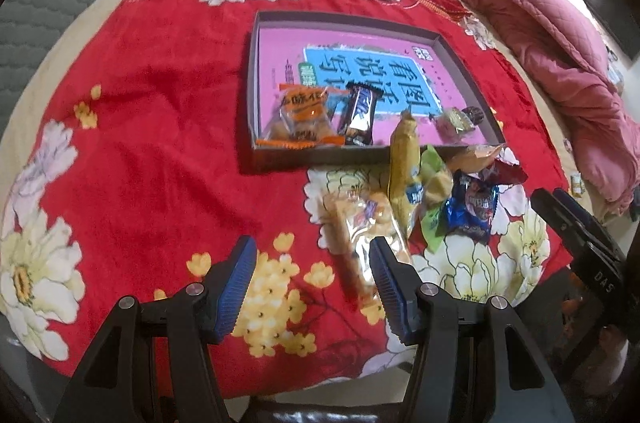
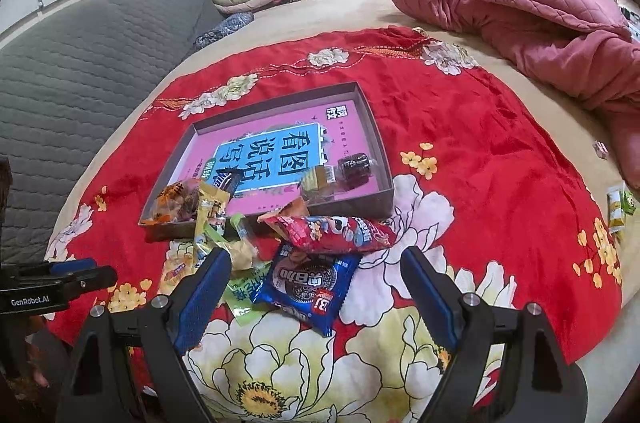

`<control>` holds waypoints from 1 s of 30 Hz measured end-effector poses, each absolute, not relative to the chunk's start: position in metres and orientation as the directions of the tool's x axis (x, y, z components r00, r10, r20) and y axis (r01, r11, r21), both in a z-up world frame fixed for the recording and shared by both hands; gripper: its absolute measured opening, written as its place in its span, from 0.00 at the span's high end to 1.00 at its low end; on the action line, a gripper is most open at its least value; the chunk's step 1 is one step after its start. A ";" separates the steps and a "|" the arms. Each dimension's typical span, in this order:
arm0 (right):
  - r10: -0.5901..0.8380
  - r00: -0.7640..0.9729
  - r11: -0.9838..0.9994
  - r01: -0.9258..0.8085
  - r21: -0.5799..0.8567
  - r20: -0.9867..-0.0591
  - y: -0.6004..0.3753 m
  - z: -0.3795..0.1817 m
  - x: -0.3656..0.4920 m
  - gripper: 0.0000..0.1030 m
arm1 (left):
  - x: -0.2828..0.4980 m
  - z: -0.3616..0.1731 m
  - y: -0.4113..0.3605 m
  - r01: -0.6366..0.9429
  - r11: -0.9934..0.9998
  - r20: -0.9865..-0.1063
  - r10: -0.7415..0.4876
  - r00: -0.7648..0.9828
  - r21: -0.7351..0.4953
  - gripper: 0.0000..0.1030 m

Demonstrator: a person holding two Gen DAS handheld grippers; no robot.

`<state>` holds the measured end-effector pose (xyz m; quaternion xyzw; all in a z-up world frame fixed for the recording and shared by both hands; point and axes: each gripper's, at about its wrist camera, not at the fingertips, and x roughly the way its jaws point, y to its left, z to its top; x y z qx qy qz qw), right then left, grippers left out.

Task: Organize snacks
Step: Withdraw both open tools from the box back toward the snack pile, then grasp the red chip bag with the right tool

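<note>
Both grippers empty, jaws apart: left gripper (image 1: 313, 287) hovered over clear-wrapped snack (image 1: 358, 223), right gripper (image 2: 316, 289) above blue cookie packet (image 2: 308, 283). Snack pile lay on red blanket (image 2: 480, 159), just before box (image 2: 372, 127)

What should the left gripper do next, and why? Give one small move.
Probably lower the left gripper onto the clear-wrapped snack lying on the red cloth just ahead. Its jaws stand open and empty, and that packet is still outside the box.
</note>
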<state>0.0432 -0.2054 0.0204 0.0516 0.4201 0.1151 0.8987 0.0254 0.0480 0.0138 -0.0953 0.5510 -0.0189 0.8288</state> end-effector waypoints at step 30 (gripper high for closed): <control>0.070 0.612 0.979 -0.193 -0.063 -0.788 -0.190 -0.011 0.074 0.16 | 0.035 -0.019 0.003 -0.044 0.971 -0.924 -0.210 0.318 -0.236 0.42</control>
